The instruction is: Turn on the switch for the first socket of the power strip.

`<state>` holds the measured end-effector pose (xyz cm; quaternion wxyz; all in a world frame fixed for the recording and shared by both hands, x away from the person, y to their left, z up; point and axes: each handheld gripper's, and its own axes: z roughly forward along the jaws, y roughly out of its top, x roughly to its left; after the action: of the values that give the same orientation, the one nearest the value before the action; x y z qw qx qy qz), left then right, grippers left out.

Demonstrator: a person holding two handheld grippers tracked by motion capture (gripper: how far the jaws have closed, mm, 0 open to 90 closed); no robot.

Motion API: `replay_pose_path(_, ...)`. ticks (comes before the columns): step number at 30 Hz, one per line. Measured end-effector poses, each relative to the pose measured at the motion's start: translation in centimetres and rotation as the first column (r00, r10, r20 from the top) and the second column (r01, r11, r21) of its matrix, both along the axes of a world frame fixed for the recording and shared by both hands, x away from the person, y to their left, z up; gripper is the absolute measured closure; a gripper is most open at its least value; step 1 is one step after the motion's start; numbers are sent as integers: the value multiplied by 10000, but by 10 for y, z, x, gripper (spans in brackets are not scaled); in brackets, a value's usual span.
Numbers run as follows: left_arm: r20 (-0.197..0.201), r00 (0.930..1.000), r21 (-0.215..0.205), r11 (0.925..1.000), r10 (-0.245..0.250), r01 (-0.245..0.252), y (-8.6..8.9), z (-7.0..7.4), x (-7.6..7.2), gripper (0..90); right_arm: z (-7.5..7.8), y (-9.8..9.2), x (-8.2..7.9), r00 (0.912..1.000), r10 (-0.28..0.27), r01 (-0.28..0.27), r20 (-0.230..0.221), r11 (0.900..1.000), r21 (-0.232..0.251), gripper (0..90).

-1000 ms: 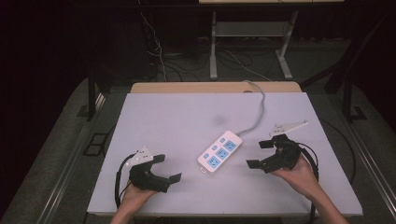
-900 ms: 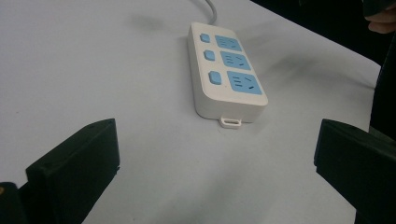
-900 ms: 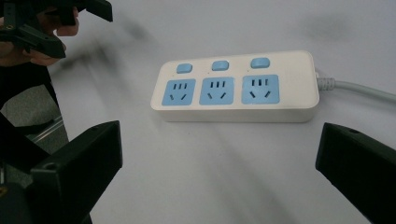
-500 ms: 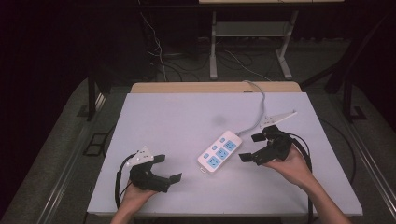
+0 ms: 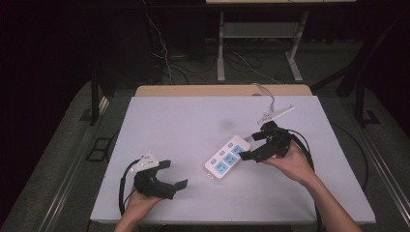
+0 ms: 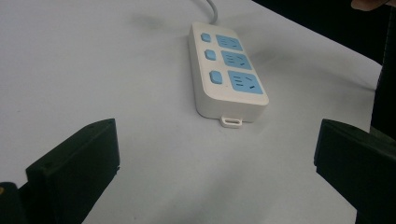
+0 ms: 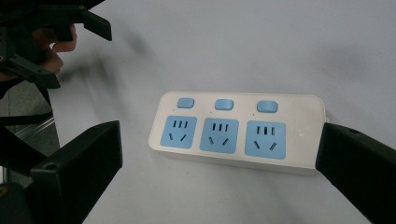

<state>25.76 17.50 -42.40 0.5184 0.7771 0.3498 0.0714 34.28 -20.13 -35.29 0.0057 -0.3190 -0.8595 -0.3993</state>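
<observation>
white power strip (image 5: 226, 158) lies mid worktop (image 5: 183, 121), cord running back. right gripper (image 5: 251, 147) fingers apart, just beside its far end, looks like approach to grasp; next: straddle and close. left gripper (image 5: 173, 175) fingers apart, idle.

No readable text anywhere.
Power strip (image 7: 238, 133): white body, three blue socket faces, three blue buttons, no brand, label or number legible in any view; white surface (image 5: 183, 125) is unmarked, nothing printed on it either.
</observation>
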Motion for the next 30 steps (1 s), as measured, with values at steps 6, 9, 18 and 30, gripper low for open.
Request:
replay_pose_path(6, -6, 10000, 4, 10000, -18, 18, 0, 0, 0, 0, 0, 8, 9, 9999, -24, 23, -110, 10000, -61, 2)
replay_pose_path(9, -7, 10000, 10, 10000, -29, 29, 0, 0, 0, 0, -1, 12, 13, 9999, -12, 11, -157, 10000, -45, 2)
replay_pose_path(18, -23, 10000, -24, 10000, -5, 5, 1, 0, 0, 0, -1, 17, 21, 9994, -69, 72, -338, 9999, 91, 2)
replay_pose_path(30, -35, 10000, -7, 10000, -5, 5, 2, 0, 1, 0, -5, 22, 39, 9987, -278, 290, -436, 9992, 269, 2)
